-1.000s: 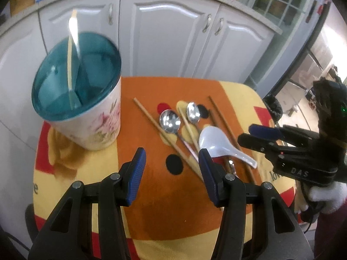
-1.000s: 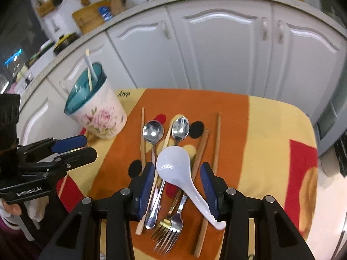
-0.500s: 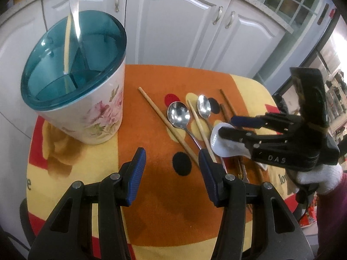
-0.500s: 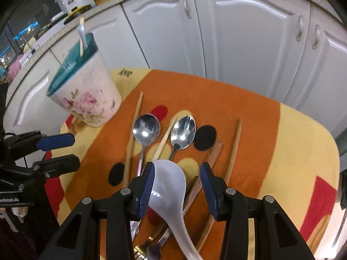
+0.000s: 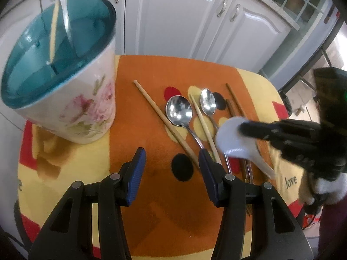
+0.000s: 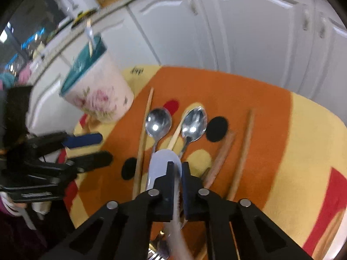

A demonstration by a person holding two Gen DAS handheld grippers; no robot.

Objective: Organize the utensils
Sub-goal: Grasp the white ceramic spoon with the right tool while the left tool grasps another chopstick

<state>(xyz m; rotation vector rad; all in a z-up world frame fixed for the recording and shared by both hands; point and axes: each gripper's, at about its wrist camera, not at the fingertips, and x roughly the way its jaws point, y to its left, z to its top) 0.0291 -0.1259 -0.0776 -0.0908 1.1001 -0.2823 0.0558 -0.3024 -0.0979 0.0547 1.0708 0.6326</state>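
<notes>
White spoon (image 6: 161, 162) is sitting clamped in your down-tilted right gripper (image 6: 177, 186), just closed; left gripper (image 5: 170, 173) is gaping empty; cloth (image 5: 290, 181) reading "love".

"love" in dark letters on the yellow cloth (image 5: 290, 182)

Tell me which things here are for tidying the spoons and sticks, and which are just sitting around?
For the job: white spoon, pinched in the right gripper; two metal spoons; chopsticks; forks, mostly hidden; flowery holder, already with a spoon and a chopstick in it; left gripper, open.

Just there: tablecloth; white cupboards.
</notes>
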